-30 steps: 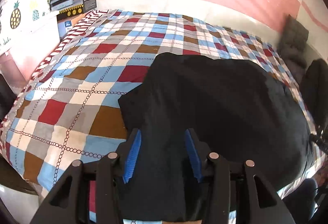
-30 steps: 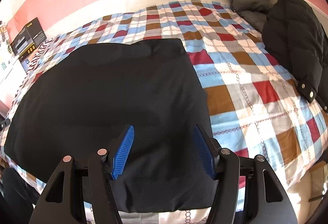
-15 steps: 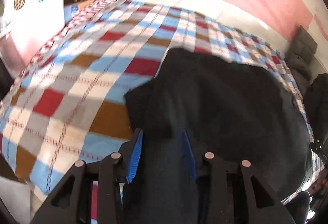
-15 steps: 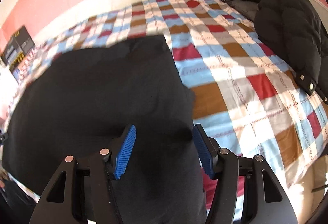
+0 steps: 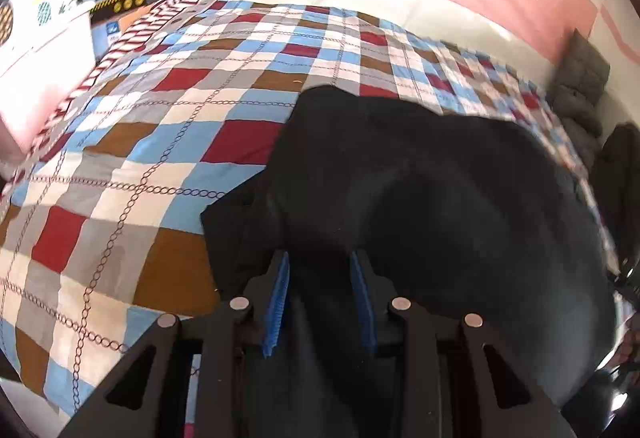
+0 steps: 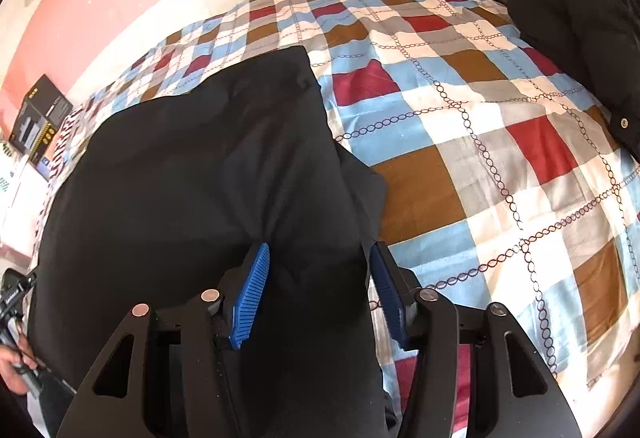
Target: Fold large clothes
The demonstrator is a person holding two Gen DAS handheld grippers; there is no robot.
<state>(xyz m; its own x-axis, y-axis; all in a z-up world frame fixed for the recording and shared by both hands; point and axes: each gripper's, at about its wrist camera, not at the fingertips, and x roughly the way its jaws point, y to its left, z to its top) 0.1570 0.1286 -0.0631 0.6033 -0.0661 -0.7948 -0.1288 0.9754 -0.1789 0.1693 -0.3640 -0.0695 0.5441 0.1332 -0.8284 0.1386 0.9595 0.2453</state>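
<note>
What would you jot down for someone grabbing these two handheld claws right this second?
Left gripper: jaws part open, black garment bunched between the blue pads, grip unclear.
Right gripper: jaws wider apart, cloth between them, grip also unclear.
The garment lies on the checked bedspread, its near edge at both grippers.
Done: the near corners are reached. Left: probably carry that edge toward the far side, then fold again.

We see each hand-held gripper (image 5: 320,296) (image 6: 318,294) built of black plastic, with ribbed blue pads (image 5: 276,302) and round silver screws (image 6: 211,295).
</note>
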